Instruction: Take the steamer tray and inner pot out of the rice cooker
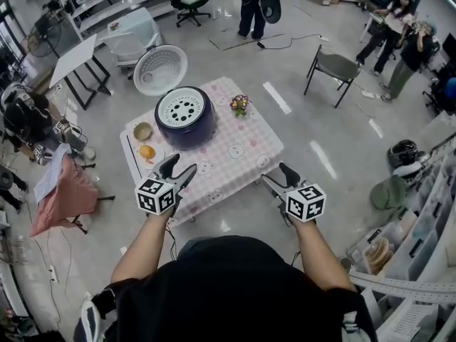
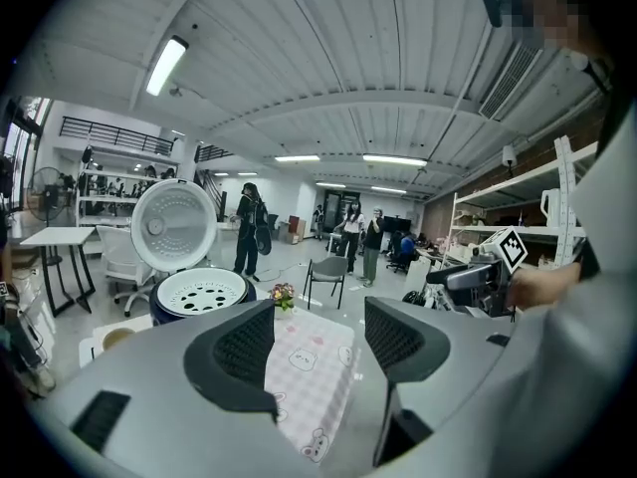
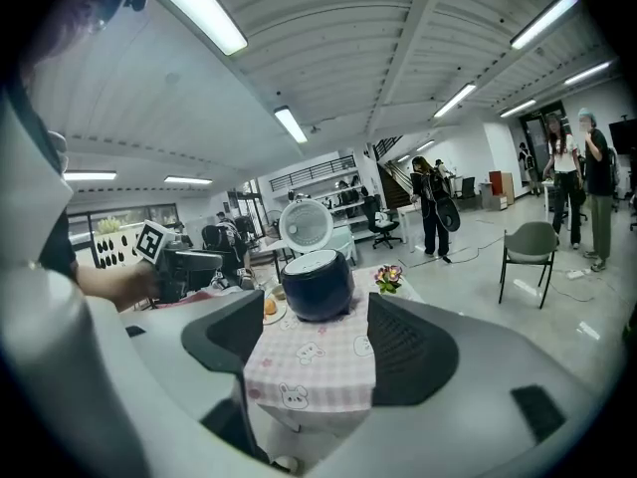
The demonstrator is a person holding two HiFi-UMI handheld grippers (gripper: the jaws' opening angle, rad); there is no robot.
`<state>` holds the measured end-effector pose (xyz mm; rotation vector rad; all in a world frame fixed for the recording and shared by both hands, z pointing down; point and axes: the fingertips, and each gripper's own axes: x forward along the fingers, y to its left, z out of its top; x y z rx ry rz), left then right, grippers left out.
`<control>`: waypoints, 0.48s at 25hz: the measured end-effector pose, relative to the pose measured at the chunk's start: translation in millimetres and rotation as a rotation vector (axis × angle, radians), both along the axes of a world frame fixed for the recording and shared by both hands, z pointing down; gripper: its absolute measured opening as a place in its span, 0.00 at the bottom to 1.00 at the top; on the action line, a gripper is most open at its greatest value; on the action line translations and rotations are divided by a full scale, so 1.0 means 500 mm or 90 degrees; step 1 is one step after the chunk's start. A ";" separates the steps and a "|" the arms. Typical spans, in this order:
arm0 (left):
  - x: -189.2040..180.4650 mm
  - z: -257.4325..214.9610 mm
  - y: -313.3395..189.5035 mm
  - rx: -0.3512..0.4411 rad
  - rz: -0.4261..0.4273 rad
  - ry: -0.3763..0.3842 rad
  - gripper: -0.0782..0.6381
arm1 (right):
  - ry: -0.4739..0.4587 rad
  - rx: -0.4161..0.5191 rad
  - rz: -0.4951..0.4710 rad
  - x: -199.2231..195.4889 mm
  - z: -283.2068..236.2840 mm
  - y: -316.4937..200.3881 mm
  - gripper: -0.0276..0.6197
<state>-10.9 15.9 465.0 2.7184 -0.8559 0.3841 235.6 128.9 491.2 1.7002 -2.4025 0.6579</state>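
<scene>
Hand-held grippers (image 1: 181, 164) (image 1: 275, 172): two, jaws apart; one rice cooker (image 1: 184, 117).

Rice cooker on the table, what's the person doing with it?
A person stands at the small table holding the left gripper and the right gripper, one in each hand. Both are open and hold nothing, near the table's front edge and well away from the rice cooker. Its lid stands open, and the white steamer tray with holes sits in its top. Nothing has been taken out yet.
</scene>
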 end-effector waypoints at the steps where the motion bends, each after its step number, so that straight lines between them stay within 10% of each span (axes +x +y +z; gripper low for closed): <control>1: -0.002 0.004 -0.002 -0.003 -0.003 -0.002 0.53 | -0.001 0.001 0.001 0.004 0.001 -0.001 0.57; 12: -0.027 0.009 -0.069 -0.018 -0.026 0.018 0.53 | 0.016 -0.019 -0.038 -0.019 0.013 -0.080 0.57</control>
